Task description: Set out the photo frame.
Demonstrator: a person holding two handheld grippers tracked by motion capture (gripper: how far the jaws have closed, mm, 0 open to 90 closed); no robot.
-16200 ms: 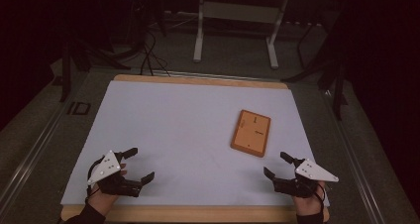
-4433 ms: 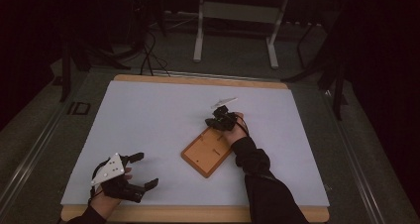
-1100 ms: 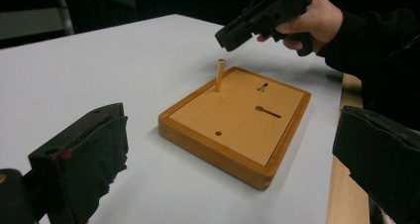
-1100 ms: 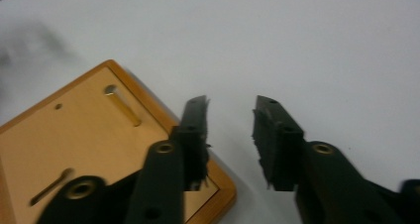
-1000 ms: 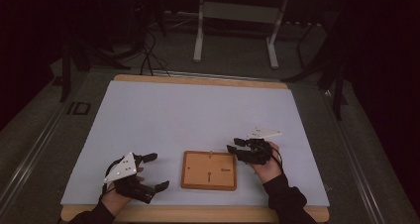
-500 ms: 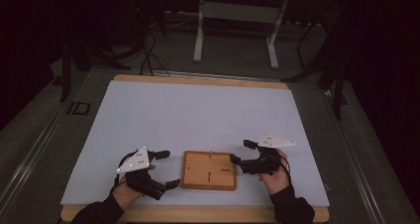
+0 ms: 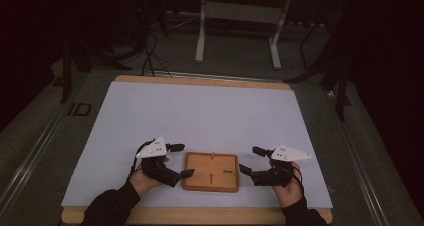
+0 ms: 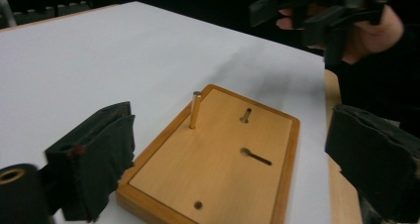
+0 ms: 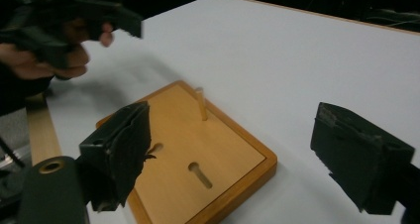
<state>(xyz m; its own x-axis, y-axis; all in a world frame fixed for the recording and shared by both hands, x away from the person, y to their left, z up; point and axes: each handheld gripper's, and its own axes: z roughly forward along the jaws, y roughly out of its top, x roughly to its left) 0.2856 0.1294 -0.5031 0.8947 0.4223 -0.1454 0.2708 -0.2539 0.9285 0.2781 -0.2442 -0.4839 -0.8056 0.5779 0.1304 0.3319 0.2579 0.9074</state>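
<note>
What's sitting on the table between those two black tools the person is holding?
A wooden board with a small upright peg lies between the left tool and right tool, seen in the high view.

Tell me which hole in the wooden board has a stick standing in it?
The hole by the far edge of the wooden board holds the upright stick. The two keyhole-shaped slots and the small round hole have nothing in them.

Black sleeves; black grippers [image 7: 183, 160] topped by grey plates.

Wooden board [image 7: 210, 172] is lying flat near the table's front edge, one short peg [image 8: 196, 110] standing upright.
</note>
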